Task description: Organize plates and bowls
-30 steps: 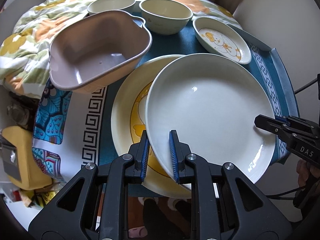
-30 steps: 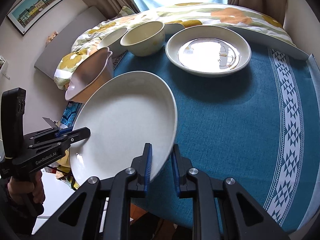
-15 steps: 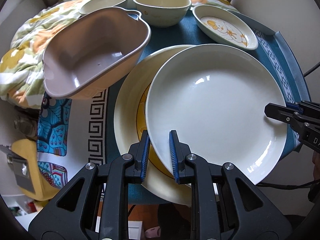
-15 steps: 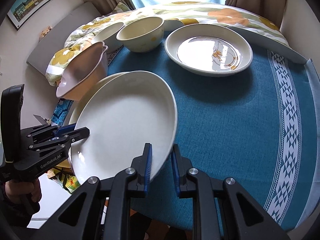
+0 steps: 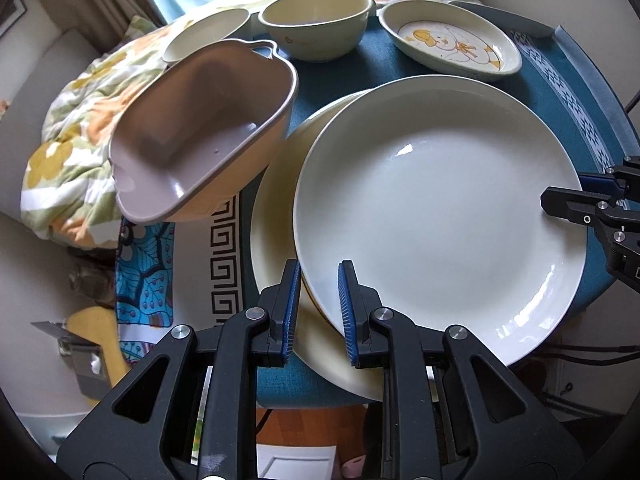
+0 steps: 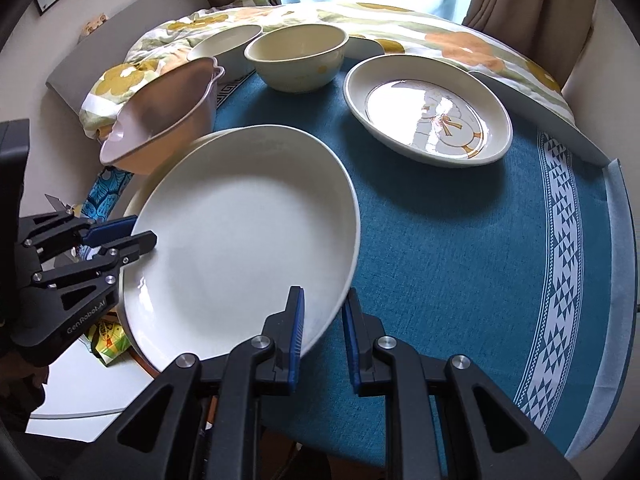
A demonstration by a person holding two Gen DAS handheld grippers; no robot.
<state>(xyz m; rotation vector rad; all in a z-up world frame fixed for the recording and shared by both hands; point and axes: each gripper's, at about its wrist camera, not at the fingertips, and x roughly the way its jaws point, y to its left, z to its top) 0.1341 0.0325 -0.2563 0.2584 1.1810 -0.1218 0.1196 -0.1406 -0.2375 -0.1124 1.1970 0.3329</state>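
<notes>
on the blue-clothed bench (image 6: 460,264), near its left edge, both the left claw (image 5: 319,304) and right claw (image 6: 323,330) pinch the white plate (image 5: 436,208) over the yellow plate (image 5: 276,216), so lower it level and centred before letting go.

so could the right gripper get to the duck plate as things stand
Probably not yet. The right gripper is shut on the rim of the white plate, as is the left gripper. The blue cloth between it and the duck plate lies bare, so the path looks free once it lets go.
</notes>
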